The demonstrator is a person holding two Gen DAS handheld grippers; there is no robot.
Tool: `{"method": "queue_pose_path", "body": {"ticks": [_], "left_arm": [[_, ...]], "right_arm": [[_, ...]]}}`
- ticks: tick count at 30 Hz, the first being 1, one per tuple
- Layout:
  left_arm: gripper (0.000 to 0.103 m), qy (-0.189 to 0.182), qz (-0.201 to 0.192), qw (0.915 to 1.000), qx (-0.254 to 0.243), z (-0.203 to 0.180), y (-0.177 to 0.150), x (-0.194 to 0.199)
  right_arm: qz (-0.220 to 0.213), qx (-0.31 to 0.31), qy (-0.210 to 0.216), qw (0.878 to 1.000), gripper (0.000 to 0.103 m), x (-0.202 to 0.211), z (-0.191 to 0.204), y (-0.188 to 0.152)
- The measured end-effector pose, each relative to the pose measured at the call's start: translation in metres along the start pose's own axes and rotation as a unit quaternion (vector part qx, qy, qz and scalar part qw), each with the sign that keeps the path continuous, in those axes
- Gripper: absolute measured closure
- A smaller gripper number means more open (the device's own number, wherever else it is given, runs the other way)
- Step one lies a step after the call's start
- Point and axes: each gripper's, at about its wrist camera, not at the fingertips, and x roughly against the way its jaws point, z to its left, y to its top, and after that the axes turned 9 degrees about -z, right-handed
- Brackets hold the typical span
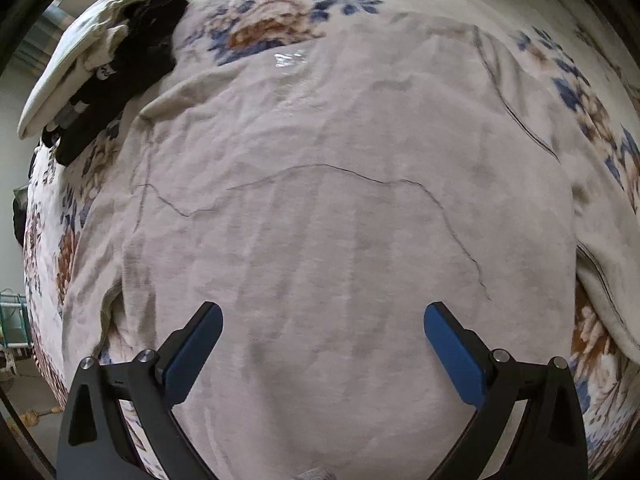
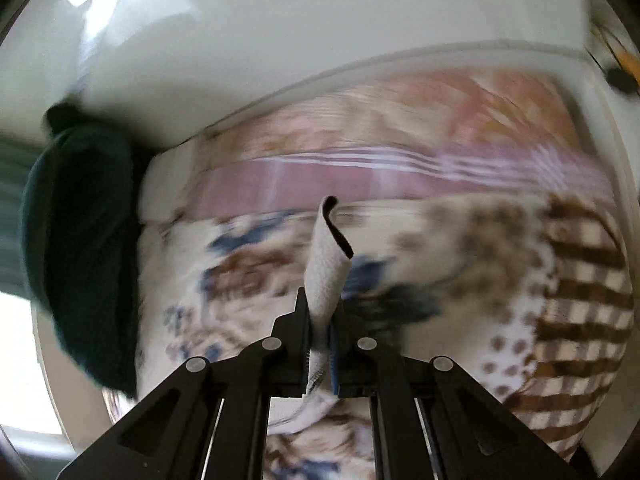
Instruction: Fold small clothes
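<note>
Garment: a pale beige garment [image 1: 320, 208] lies spread wide over a bed, filling most of the left wrist view, with faint dark seam lines across it and loose wrinkles near its edges.
Held edge: a strip of pale, dark-trimmed fabric [image 2: 326, 268] stands up between the right gripper's [image 2: 320, 354] fingers; whether it belongs to the same garment cannot be told.
Right tongs: closed together, clamped on that fabric strip.
Left tongs: the left gripper [image 1: 323, 316] hangs over the near part of the garment, blue pads [image 1: 192, 354] wide apart, holding nothing.
Handling: judged light, soft and limp; likely to sag and crease, so best pinched at a hem or corner, with both layers caught, not mid-panel.
Other clothes: a heap of black and white clothing [image 1: 108, 64] sits at the far left of the bed, apart from the garment.
Surface: a plush floral blanket [image 1: 280, 12] in blue and brown, soft enough to bunch under a dragged cloth.
Room: the right wrist view is motion-blurred; a dark green bundle [image 2: 80, 248], pink striped bedding [image 2: 360, 176] and a white wall [image 2: 320, 20] show.
</note>
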Motion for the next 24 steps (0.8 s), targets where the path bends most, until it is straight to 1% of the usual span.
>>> {"method": "queue_pose_path", "body": {"ticks": [1,2,3,4,6,7,8,9,11,12,13,14,15,16,17,18,19,20,21,22,24], "left_arm": [[0.0,0.001,0.0,1.0,0.006,0.006,0.001,0.0],[0.0,0.001,0.0,0.9999,0.016,0.014,0.0,0.003],[0.0,0.001,0.0,0.9997,0.024,0.021,0.002,0.0],[0.0,0.003,0.0,0.9994,0.035,0.031,-0.001,0.0],[0.0,0.005,0.002,0.9983,0.058,0.052,-0.004,0.0],[0.0,0.008,0.005,0.9973,0.072,0.065,-0.007,0.0],[0.0,0.009,0.007,0.9965,0.082,0.074,-0.01,-0.001],[0.0,0.01,0.009,0.9956,0.093,0.085,-0.013,0.0],[0.0,0.014,0.014,0.9926,0.12,0.113,-0.02,0.001],[0.0,0.015,0.015,0.9912,0.131,0.126,-0.023,0.004],[0.0,0.017,0.013,0.9898,0.141,0.136,-0.028,0.006],[0.0,0.023,0.01,0.9881,0.151,0.153,-0.032,0.01],[0.0,0.027,0.008,0.9869,0.159,0.166,-0.034,0.009],[0.0,0.031,0.005,0.9848,0.171,0.183,-0.039,0.013],[0.0,0.033,0.003,0.9832,0.18,0.194,-0.041,0.014],[0.0,0.036,0.002,0.9814,0.189,0.206,-0.046,0.017],[0.0,0.042,0.001,0.9787,0.201,0.223,-0.053,0.017],[0.0,0.045,0.002,0.9772,0.208,0.233,-0.056,0.015],[0.0,0.05,0.003,0.9753,0.215,0.24,-0.06,0.015],[0.0,0.056,0.006,0.9732,0.223,0.253,-0.066,0.012],[0.0,0.065,0.016,0.9703,0.232,0.268,-0.074,0.006]], "right_arm": [[0.004,0.022,0.013,1.0,0.095,0.003,0.022,-0.002],[0.007,0.039,0.021,0.999,0.095,0.009,0.034,-0.005],[0.014,0.059,0.036,0.997,0.095,0.011,0.058,-0.01],[0.025,0.08,0.052,0.995,0.095,0.013,0.084,-0.018],[0.054,0.118,0.068,0.989,0.095,0.012,0.126,-0.038],[0.073,0.137,0.088,0.984,0.095,0.012,0.151,-0.055],[0.092,0.168,0.103,0.976,0.095,0.01,0.178,-0.075],[0.105,0.202,0.11,0.968,0.095,0.011,0.197,-0.096],[0.127,0.249,0.126,0.952,0.095,0.01,0.224,-0.137],[0.153,0.287,0.131,0.936,0.095,0.008,0.239,-0.171],[0.171,0.31,0.136,0.925,0.095,0.009,0.245,-0.195],[0.192,0.344,0.139,0.908,0.095,0.009,0.251,-0.227],[0.203,0.369,0.139,0.896,0.095,0.012,0.25,-0.247],[0.223,0.408,0.138,0.874,0.095,0.014,0.247,-0.281],[0.235,0.432,0.138,0.86,0.095,0.019,0.238,-0.304],[0.258,0.47,0.135,0.834,0.095,0.021,0.23,-0.34],[0.272,0.497,0.132,0.813,0.095,0.025,0.218,-0.364],[0.28,0.516,0.131,0.799,0.095,0.023,0.208,-0.374],[0.289,0.543,0.13,0.778,0.095,0.028,0.197,-0.395],[0.3,0.572,0.128,0.752,0.095,0.032,0.185,-0.418],[0.312,0.611,0.124,0.717,0.095,0.037,0.165,-0.446]]}}
